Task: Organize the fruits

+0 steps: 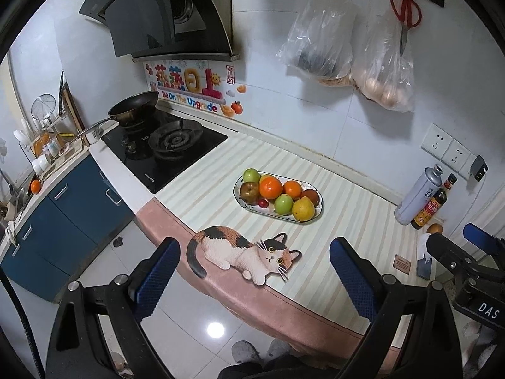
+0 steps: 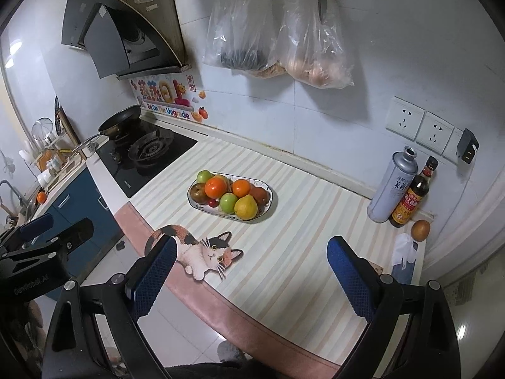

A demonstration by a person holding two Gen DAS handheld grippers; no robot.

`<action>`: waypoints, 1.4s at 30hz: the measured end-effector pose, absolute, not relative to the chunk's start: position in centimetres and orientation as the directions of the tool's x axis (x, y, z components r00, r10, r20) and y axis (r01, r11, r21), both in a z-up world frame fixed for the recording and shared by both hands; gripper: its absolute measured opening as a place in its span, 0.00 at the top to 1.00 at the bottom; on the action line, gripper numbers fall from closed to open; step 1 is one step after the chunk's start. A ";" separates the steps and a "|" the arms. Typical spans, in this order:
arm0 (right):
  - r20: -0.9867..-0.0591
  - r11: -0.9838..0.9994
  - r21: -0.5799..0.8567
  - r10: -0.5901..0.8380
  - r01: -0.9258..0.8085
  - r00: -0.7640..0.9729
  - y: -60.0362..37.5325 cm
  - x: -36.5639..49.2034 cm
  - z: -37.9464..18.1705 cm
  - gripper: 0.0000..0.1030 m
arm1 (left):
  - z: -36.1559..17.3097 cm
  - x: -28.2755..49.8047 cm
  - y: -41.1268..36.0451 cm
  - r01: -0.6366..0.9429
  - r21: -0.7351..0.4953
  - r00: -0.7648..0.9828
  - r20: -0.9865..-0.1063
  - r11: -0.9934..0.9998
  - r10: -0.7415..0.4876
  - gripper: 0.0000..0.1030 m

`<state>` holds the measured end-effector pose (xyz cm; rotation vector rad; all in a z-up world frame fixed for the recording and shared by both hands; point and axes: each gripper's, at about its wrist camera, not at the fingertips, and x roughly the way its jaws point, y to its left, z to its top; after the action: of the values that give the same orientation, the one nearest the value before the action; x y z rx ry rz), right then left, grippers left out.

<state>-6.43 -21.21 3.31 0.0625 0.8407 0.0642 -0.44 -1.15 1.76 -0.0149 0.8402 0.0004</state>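
Note:
An oval plate [image 1: 307, 220] [image 2: 268, 211] sits mid-counter on the striped mat, piled with fruit: two oranges [image 1: 270, 188] [image 2: 216, 187], green apples [image 1: 283, 204] [image 2: 228, 201], a yellow pear [image 1: 303, 208] [image 2: 246, 207], dark reddish fruits and a small red one. A brown fruit [image 1: 435, 228] [image 2: 420, 230] lies alone at the right by the bottles. My left gripper [image 1: 254, 265] is open and empty, above the counter's front edge. My right gripper [image 2: 252, 263] is open and empty, beside it to the right.
A cat-shaped mat [image 1: 243, 251] [image 2: 202, 251] lies at the counter's front edge. A grey can [image 2: 391, 186] and a sauce bottle [image 2: 412, 197] stand at the right. A gas stove with a pan [image 2: 120, 123] is at the left. Bags [image 2: 277, 31] hang on the wall.

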 end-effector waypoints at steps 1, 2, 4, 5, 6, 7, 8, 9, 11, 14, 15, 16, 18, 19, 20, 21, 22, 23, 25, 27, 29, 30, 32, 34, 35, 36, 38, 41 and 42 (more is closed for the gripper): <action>-0.744 0.996 0.086 0.086 -0.034 0.662 -21.3 -6.5 3.3 0.05 | 1.7 -0.5 -1.2 -0.007 -0.012 0.666 -0.746 1.000 -0.004 0.06; -0.746 0.996 0.088 0.089 -0.035 0.660 -21.4 -6.4 3.2 0.05 | 1.8 -0.5 -1.2 -0.007 -0.011 0.663 -0.749 1.000 -0.004 0.06; -0.749 0.996 0.085 0.087 -0.035 0.657 -21.5 -6.1 3.1 0.05 | 1.6 -0.3 -1.3 -0.010 -0.013 0.659 -0.753 1.000 -0.003 0.06; -0.752 0.996 0.084 0.087 -0.035 0.654 -21.6 -5.9 2.8 0.05 | 1.5 0.0 -1.3 -0.011 -0.013 0.655 -0.756 1.000 -0.003 0.06; -0.755 0.996 0.083 0.086 -0.036 0.650 -21.5 -5.5 2.7 0.05 | 1.4 0.2 -1.4 -0.012 -0.010 0.653 -0.757 1.000 0.001 0.06; -0.759 0.996 0.081 0.086 -0.037 0.646 -21.4 -5.2 2.4 0.05 | 1.2 0.6 -1.4 -0.015 -0.004 0.650 -0.760 1.000 0.006 0.06; -0.761 0.996 0.076 0.082 -0.037 0.644 -21.4 -4.8 2.1 0.05 | 1.0 1.1 -1.5 -0.013 -0.002 0.649 -0.761 1.000 0.007 0.06; -0.765 0.997 0.067 0.072 -0.033 0.640 -21.4 -4.2 1.8 0.05 | 0.8 1.6 -1.6 -0.012 0.004 0.651 -0.759 1.000 0.010 0.06; -0.775 0.997 0.071 0.075 -0.031 0.627 -21.4 -3.1 1.1 0.05 | 0.4 2.5 -1.7 -0.013 0.014 0.645 -0.764 1.000 0.019 0.06; -0.779 0.997 0.075 0.075 -0.025 0.622 -21.5 -1.2 0.3 0.05 | -0.2 4.2 -1.8 -0.021 0.034 0.649 -0.760 0.999 0.039 0.00; -0.779 0.997 0.075 0.074 -0.025 0.623 -21.5 -0.6 0.0 0.05 | -0.5 4.8 -1.7 -0.025 0.036 0.647 -0.761 0.999 0.043 0.00; -0.779 0.997 0.071 0.069 -0.021 0.623 -21.6 0.1 -0.2 0.05 | -0.8 5.5 -1.7 -0.031 0.038 0.645 -0.763 0.999 0.049 0.00; -0.782 0.998 0.065 0.060 -0.014 0.621 -21.6 1.4 -0.7 0.05 | -1.7 6.9 -1.6 -0.040 0.040 0.630 -0.774 0.998 0.057 0.00; -0.786 0.997 0.071 0.064 -0.013 0.615 -21.7 2.2 -1.0 0.05 | -2.1 7.6 -1.6 -0.045 0.044 0.623 -0.780 0.998 0.062 0.00; -0.787 0.997 0.075 0.068 -0.015 0.613 -21.7 2.9 -1.2 0.05 | -2.7 8.3 -1.5 -0.049 0.048 0.610 -0.790 0.998 0.068 0.00; -0.791 0.998 0.068 0.060 -0.010 0.609 -21.7 3.7 -1.6 0.05 | -3.0 8.7 -1.5 -0.048 0.042 0.603 -0.796 0.998 0.062 0.00; -0.793 0.998 0.064 0.056 -0.009 0.607 -21.6 4.1 -1.7 0.05 | -3.4 9.3 -1.4 -0.049 0.035 0.598 -0.800 0.998 0.058 0.00; -0.795 0.998 0.058 0.052 -0.010 0.605 -21.6 4.9 -2.0 0.05 | -3.8 9.8 -1.4 -0.052 0.040 0.588 -0.807 0.998 0.063 0.00; -0.803 0.999 0.053 0.047 -0.007 0.594 -21.7 6.1 -2.8 0.05 | -4.6 10.7 -1.5 -0.051 0.038 0.574 -0.817 0.998 0.061 0.00; -0.810 0.998 0.056 0.048 -0.004 0.584 -21.8 7.0 -3.3 0.05 | -5.4 11.4 -1.5 -0.052 0.047 0.558 -0.827 0.998 0.068 0.00; -0.819 0.998 0.056 0.048 -0.004 0.572 -21.8 7.9 -3.9 0.05 | -5.9 12.0 -1.6 -0.053 0.051 0.549 -0.833 0.997 0.072 0.00; -0.825 0.998 0.058 0.050 -0.002 0.564 -21.7 8.2 -4.3 0.05 | -6.1 12.3 -1.7 -0.053 0.052 0.545 -0.836 0.997 0.072 0.00; -0.834 0.998 0.063 0.055 -0.004 0.550 -21.7 8.9 -5.0 0.05 | -6.4 12.7 -1.7 -0.055 0.051 0.540 -0.838 0.997 0.073 0.00; -0.843 0.998 0.067 0.058 -0.004 0.535 -21.6 9.5 -5.8 0.05 | -6.7 13.0 -1.7 -0.056 0.054 0.535 -0.842 0.997 0.076 0.00; -0.846 0.998 0.068 0.059 -0.002 0.530 -21.5 9.7 -6.1 0.05 | -6.8 13.2 -1.6 -0.057 0.053 0.531 -0.844 0.997 0.075 0.00; -0.848 0.998 0.067 0.058 -0.002 0.527 -21.6 9.7 -6.3 0.05 | -6.9 13.3 -1.6 -0.058 0.053 0.531 -0.844 0.997 0.076 0.00; -0.852 0.998 0.071 0.060 0.001 0.520 -21.6 10.0 -6.7 0.05 | -7.0 13.6 -1.6 -0.059 0.055 0.529 -0.845 0.997 0.078 0.00; -0.853 0.998 0.068 0.056 0.003 0.518 -21.6 10.3 -7.0 0.05 | -7.0 13.9 -1.4 -0.060 0.053 0.527 -0.846 0.997 0.077 0.00; -0.853 0.998 0.067 0.055 0.004 0.518 -21.6 10.3 -7.0 0.05 | -7.0 13.9 -1.4 -0.059 0.053 0.526 -0.847 0.997 0.076 0.00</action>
<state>10.27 -21.61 -7.03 0.0632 1.0258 0.0306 13.92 -1.39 -6.99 0.0179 1.0142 0.0811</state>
